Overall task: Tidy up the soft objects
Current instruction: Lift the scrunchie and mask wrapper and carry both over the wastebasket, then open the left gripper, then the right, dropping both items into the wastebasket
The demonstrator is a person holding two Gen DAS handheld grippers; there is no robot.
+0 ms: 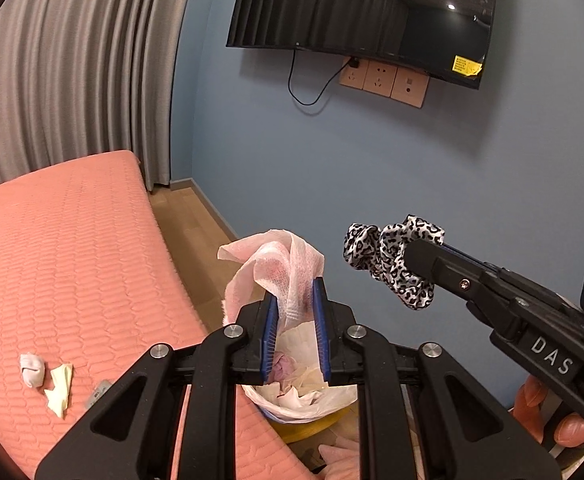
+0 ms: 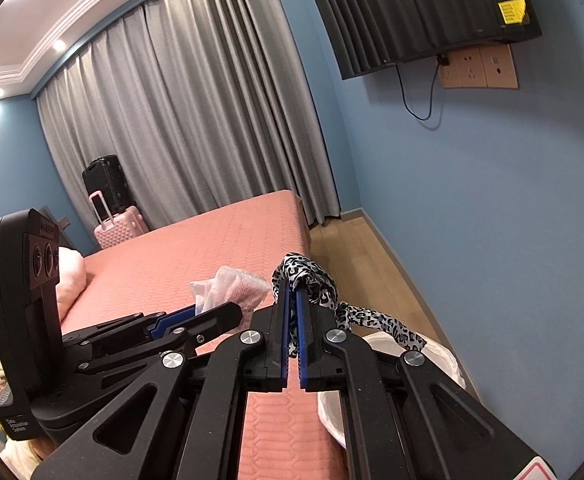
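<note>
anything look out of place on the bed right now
Yes: a balled white sock and a crumpled cream scrap lie loose on the pink bed, strays on an otherwise smooth cover.

A bed [image 1: 72,248] with a quilted salmon-pink cover fills the lower left of the left wrist view. On it, at lower left, lie a small white sock [image 1: 32,369], a crumpled cream tissue [image 1: 60,389] just beside it, and a small grey tag [image 1: 98,393] near them. In the right wrist view a pink pillow [image 2: 70,276] sits at the bed's left edge.
</note>
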